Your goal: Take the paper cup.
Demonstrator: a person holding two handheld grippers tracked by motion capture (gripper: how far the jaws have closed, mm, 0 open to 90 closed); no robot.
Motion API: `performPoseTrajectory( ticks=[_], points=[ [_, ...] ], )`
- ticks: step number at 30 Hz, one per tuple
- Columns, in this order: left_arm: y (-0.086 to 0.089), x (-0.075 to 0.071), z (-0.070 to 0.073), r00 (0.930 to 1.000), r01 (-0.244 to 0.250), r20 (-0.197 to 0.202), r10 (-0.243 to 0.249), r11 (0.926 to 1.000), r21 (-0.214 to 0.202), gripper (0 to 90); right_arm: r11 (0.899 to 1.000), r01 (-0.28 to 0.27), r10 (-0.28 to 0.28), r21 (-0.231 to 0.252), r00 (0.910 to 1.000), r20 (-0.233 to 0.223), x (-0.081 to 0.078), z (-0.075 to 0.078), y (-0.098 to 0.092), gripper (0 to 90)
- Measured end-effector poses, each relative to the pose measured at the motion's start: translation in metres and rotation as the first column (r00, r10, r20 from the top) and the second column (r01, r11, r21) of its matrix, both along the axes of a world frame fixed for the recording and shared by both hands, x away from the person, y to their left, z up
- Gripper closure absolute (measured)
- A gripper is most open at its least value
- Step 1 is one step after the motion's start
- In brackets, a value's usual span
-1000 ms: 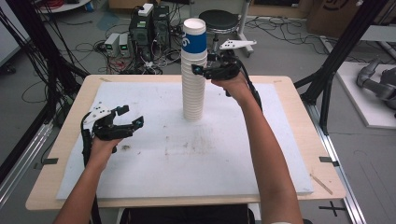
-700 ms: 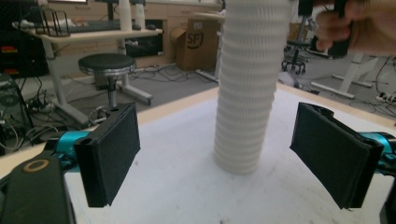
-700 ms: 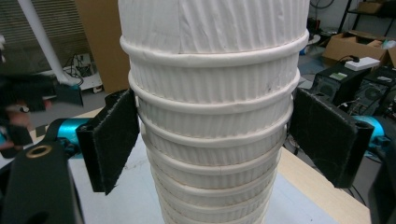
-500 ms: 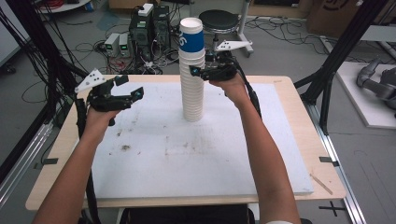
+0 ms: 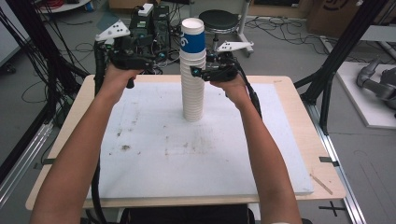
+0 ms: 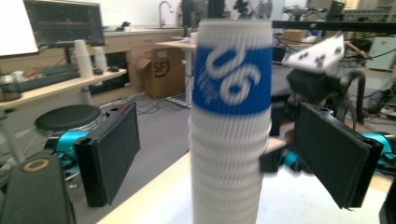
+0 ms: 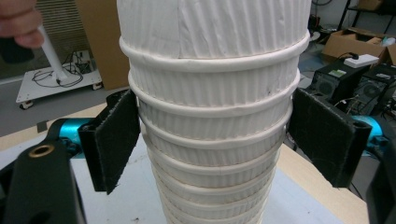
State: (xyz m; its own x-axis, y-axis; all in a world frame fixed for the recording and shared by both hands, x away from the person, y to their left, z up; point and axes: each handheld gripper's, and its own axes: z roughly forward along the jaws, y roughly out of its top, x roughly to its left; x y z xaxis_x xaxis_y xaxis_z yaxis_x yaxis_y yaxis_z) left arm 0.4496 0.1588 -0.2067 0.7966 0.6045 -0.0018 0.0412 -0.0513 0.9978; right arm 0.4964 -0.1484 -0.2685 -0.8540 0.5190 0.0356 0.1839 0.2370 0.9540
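Our right gripper (image 5: 198, 73) has just been closing its jaws, and they now press on opposite sides of the stack of ribbed paper cups (image 5: 193, 88), just under a rolled rim partway up, as the right gripper view shows (image 7: 212, 140). Our left gripper (image 5: 156, 58) has its jaws spread wide, apart from the stack; in the left gripper view they flank the blue-sleeved top cup (image 6: 232, 74) without touching it.

The stack stands upright near the far middle of the white foam board (image 5: 154, 154), with its base on the board. Its long axis runs vertically and the cup mouths face up.

The risk we see is tipping. The column is tall and narrow, so a sideways push from either gripper could topple it toward the table's far edge. If we squeeze too hard, the thin walls could crush. If several nested cups cling together, a lift could drag more than one away.
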Motion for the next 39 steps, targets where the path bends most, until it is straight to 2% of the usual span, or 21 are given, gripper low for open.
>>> performPoseTrajectory(
  ticks=[3, 8, 13, 15, 17, 19, 20, 22, 23, 24, 26, 36, 39],
  points=[
    [-0.018, 0.007, 0.011, 0.9998, 0.021, 0.003, -0.021, 0.9995, 0.023, 15.3, 1.000, -0.002, 0.002, 0.000, 1.0000, -0.002, 0.000, 0.000, 0.000, 18.0],
    [-0.044, 0.017, 0.021, 0.9998, 0.020, -0.005, -0.020, 0.9984, 0.052, 15.3, 1.000, -0.001, 0.001, -0.004, 1.0000, -0.002, 0.000, 0.000, 0.000, 18.0],
    [-0.062, 0.023, 0.023, 1.0000, 0.006, -0.006, -0.006, 0.9963, 0.085, 15.3, 1.000, -0.002, 0.002, -0.011, 1.0000, -0.003, 0.000, 0.001, -0.002, 18.1],
    [-0.069, 0.028, 0.022, 0.9995, -0.012, -0.026, 0.015, 0.9950, 0.099, 15.3, 1.000, -0.004, 0.004, -0.012, 1.0000, -0.004, 0.000, 0.001, -0.002, 18.0],
    [-0.074, 0.031, 0.021, 0.9992, -0.007, -0.039, 0.011, 0.9953, 0.097, 15.3, 1.000, -0.004, 0.004, -0.014, 1.0000, -0.006, -0.001, 0.002, -0.002, 18.0],
    [-0.080, 0.033, 0.021, 0.9992, 0.011, -0.040, -0.007, 0.9927, 0.120, 15.5, 1.000, -0.003, 0.002, -0.015, 1.0000, -0.008, -0.001, 0.002, -0.002, 18.1],
    [-0.084, 0.033, 0.021, 0.9993, 0.003, -0.037, 0.002, 0.9898, 0.142, 15.9, 1.000, -0.004, 0.004, -0.016, 1.0000, -0.007, -0.001, 0.002, -0.002, 18.1],
    [-0.086, 0.033, 0.021, 0.9996, -0.020, -0.014, 0.022, 0.9884, 0.150, 20.3, 1.000, -0.004, 0.004, -0.019, 1.0000, -0.006, -0.001, 0.002, -0.002, 18.1],
    [-0.086, 0.033, 0.022, 0.9998, -0.015, -0.011, 0.016, 0.9906, 0.136, 23.4, 1.000, -0.005, 0.005, -0.019, 1.0000, -0.007, -0.002, 0.002, -0.003, 18.1],
    [-0.086, 0.034, 0.022, 0.9998, -0.013, -0.013, 0.015, 0.9919, 0.127, 23.9, 1.000, -0.003, 0.003, -0.021, 1.0000, -0.004, -0.001, 0.002, -0.003, 18.1],
    [-0.086, 0.033, 0.023, 0.9999, -0.013, -0.002, 0.013, 0.9913, 0.131, 24.9, 1.000, -0.004, 0.004, -0.023, 1.0000, -0.008, -0.002, 0.003, -0.003, 18.1],
    [-0.086, 0.035, 0.025, 1.0000, -0.005, -0.005, 0.006, 0.9923, 0.123, 26.4, 1.000, -0.004, 0.004, -0.020, 0.9999, -0.009, -0.001, 0.002, -0.004, 18.2],
    [-0.086, 0.035, 0.026, 1.0000, -0.008, 0.004, 0.007, 0.9944, 0.105, 26.7, 1.000, -0.006, 0.006, -0.019, 0.9999, -0.014, -0.001, 0.002, -0.004, 18.3]
  ],
)
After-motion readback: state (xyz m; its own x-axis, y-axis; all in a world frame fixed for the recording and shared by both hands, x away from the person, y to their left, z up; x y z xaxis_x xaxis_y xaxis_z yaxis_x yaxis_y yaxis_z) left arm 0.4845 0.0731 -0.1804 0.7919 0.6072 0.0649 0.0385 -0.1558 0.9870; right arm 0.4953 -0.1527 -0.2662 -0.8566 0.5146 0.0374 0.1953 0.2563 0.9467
